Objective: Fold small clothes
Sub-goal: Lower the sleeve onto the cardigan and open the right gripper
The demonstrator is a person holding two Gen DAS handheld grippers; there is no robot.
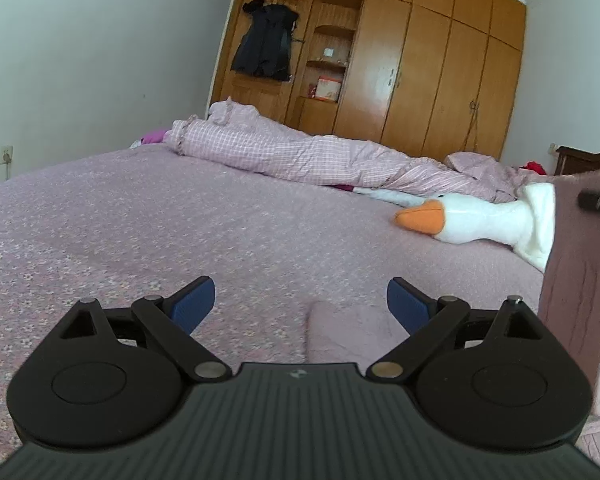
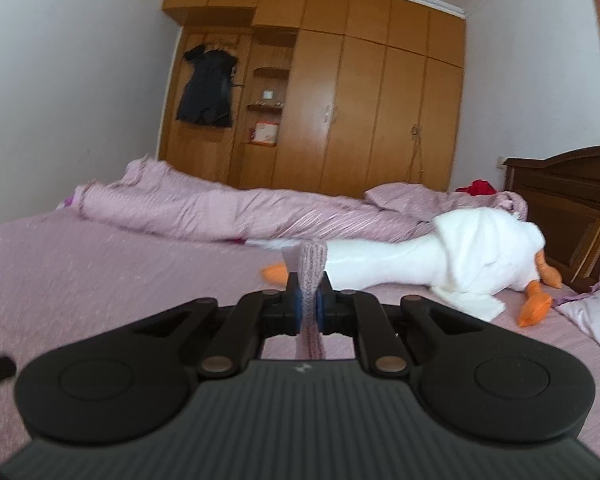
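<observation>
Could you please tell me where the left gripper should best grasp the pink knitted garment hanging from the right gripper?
Probably its upper left edge: the pink knitted garment hangs as a flat panel from the shut right gripper. Bring the open left gripper in from its left, jaws straddling that thin edge.

Black ribbed left claw, blue pads.

1. The pink knit garment hangs at the left wrist view's right edge, its top smeared and its bottom behind the gripper housing.
2. The goose plush body's cut off behind it.
3. Shelf items too small to make out.
</observation>
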